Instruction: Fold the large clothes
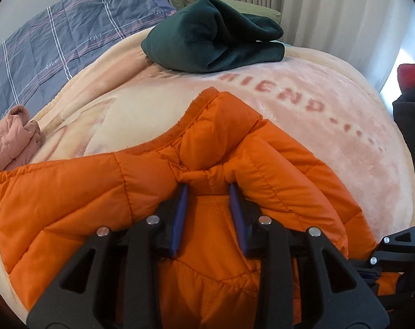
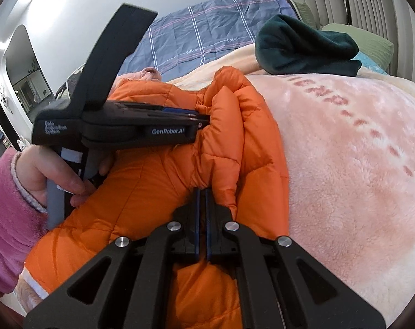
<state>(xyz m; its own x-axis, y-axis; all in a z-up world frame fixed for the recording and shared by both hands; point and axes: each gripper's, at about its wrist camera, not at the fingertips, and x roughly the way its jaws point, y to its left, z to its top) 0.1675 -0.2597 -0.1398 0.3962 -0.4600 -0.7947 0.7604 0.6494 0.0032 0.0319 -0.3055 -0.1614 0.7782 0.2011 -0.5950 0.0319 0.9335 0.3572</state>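
The left claw (image 1: 207,189) is clenched on a bunched fold of the orange puffer jacket (image 1: 78,192): the quilted fabric fills the gap between its 2 blue pads (image 1: 180,216) and puckers tight at the tips. In the right wrist view the same claw (image 2: 203,119) reaches in from the left, pinching a ridge of the jacket (image 2: 141,192), and a hand (image 2: 51,172) in a pink sleeve (image 2: 7,219) grips its handle.

The right claw (image 2: 203,189) is also grasping the jacket. Its pads (image 2: 197,219) stand almost together, with a thin gather of orange fabric caught at their tips, just below the left claw's pinch. A small part of this claw (image 1: 394,249) shows at the lower right edge of the left wrist view.

The jacket lies on a bed, spread over a fluffy pink blanket (image 1: 330,142) with faded reddish lettering. One padded part of it rises toward the middle of the blanket, and the rest spreads out to the left and right of the claws.

Farther back on the blanket sits a folded dark green garment (image 1: 212,44), well apart from the jacket. A crumpled pink garment (image 1: 10,139) lies at the left, near the jacket's edge. Behind it is a grey-blue checked quilt (image 1: 64,41), and pale curtains (image 1: 303,2) hang beyond the bed.
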